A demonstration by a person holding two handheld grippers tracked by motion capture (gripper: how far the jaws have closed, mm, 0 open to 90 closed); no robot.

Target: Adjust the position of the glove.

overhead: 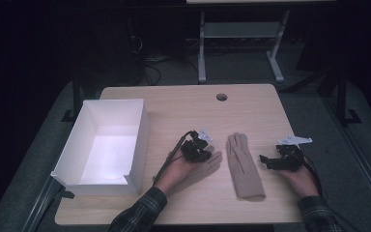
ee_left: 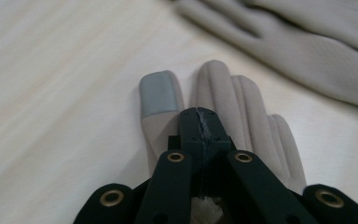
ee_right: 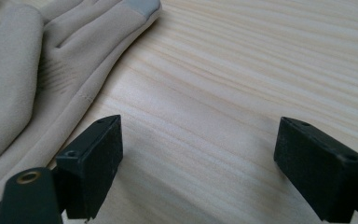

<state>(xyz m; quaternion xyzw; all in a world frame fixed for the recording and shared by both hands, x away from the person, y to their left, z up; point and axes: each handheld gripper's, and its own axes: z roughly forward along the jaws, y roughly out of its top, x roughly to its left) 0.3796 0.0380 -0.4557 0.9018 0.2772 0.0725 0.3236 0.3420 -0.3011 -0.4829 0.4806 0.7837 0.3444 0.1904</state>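
While shut, grey-tipped glove [ee_left: 223,107] beneath.

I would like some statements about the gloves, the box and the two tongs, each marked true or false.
1. The left tongs are shut on a beige glove. True.
2. The right tongs grip the other glove. False: their jaws stand open over the bare table, beside that glove.
3. The white box holds a glove. False: no glove lies inside it.
4. The other glove lies flat between the two hands. True.
5. The box stands at the table's right side. False: it stands at the left.
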